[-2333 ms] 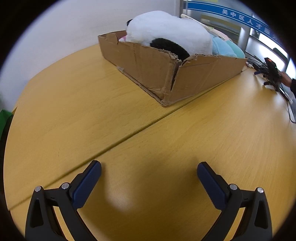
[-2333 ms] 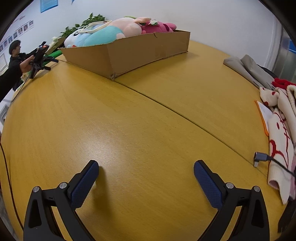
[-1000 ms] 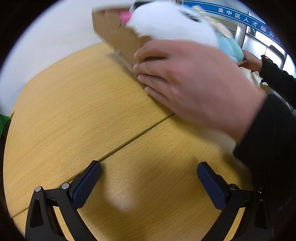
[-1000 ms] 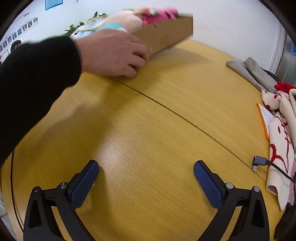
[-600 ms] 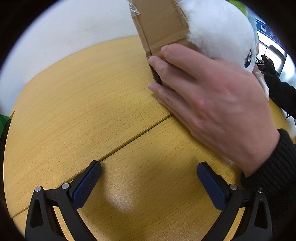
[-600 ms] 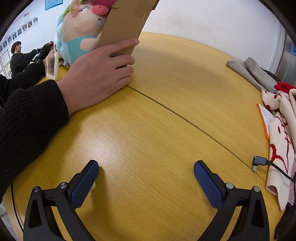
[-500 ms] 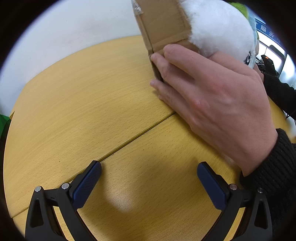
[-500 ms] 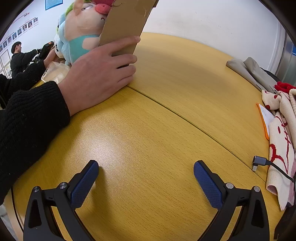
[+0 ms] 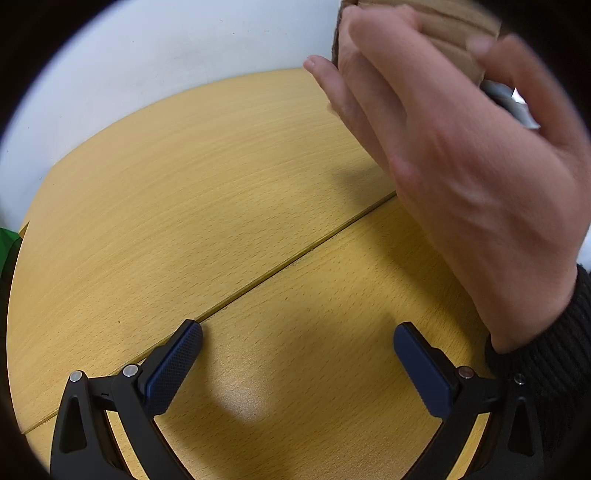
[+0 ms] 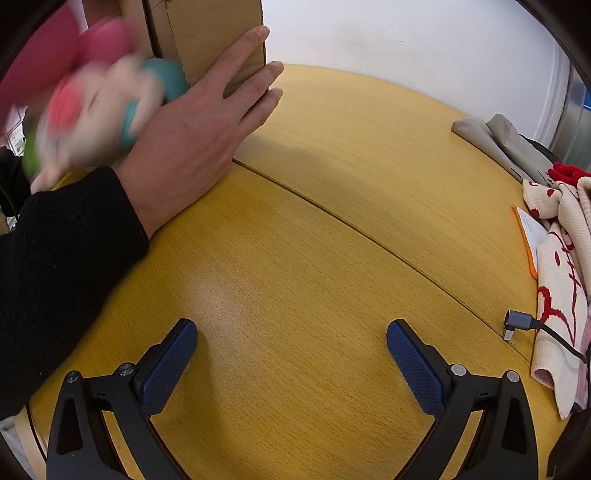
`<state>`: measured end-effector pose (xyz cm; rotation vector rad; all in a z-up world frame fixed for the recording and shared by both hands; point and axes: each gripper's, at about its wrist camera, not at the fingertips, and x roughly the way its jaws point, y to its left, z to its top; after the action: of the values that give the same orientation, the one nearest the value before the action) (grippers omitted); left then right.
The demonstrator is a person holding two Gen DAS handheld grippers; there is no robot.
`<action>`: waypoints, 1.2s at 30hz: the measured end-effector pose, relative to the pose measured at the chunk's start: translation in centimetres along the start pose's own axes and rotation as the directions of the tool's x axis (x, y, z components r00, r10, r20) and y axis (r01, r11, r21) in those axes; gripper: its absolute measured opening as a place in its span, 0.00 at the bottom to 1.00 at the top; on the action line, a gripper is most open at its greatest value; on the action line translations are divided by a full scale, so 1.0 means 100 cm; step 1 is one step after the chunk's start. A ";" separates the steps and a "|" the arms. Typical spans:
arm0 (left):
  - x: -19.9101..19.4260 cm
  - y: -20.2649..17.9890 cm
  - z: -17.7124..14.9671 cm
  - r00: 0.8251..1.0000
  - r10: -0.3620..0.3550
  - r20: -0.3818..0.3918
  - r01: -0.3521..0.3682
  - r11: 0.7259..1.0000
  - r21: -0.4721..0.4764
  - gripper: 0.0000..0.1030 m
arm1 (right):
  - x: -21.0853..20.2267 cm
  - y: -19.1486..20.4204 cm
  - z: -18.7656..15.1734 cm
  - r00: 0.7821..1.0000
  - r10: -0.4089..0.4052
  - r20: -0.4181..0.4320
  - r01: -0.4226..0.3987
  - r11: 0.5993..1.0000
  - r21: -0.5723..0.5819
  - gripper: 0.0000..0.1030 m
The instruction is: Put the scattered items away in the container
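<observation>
Both tools sit idle here: the left gripper (image 9: 297, 363) has its blue-padded jaws spread wide over bare wood, nothing between them, and the right gripper (image 10: 291, 360) is just as wide and just as empty. The action belongs to a bare hand in a black knitted sleeve (image 10: 192, 125), pressed flat against the brown corrugated cardboard box (image 10: 207, 33), which stands tipped up steeply at the far side of the round yellow wooden table (image 10: 332, 221). Spilling from the box's open side is a blurred tumble of soft plush toys, pink, teal and cream (image 10: 92, 99); it's too smeared to tell one toy from another.

So the container is up on edge and its contents are on the way out. The danger from here: toys rolling toward the table's far-left rim and dropping off, or the box flopping down over them and hiding them from either claw.

On the right edge lies a cream cloth with red pattern (image 10: 561, 280) and a grey right-angle cable plug (image 10: 517, 321), near the right gripper's outer finger; a sweep that way could snag the cable. The middle of the table, across the seam (image 9: 295, 254), is open room for both grippers.
</observation>
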<state>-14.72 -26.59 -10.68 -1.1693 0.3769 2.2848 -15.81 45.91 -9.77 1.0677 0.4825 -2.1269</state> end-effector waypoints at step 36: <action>0.004 -0.002 -0.001 1.000 -0.001 0.000 0.001 1.000 0.002 1.00 | -0.001 0.000 -0.001 1.000 -0.001 0.000 0.001 1.000 0.002 1.00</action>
<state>-14.74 -26.34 -11.05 -1.1687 0.3784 2.2832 -15.75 46.04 -9.75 1.0683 0.4815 -2.1289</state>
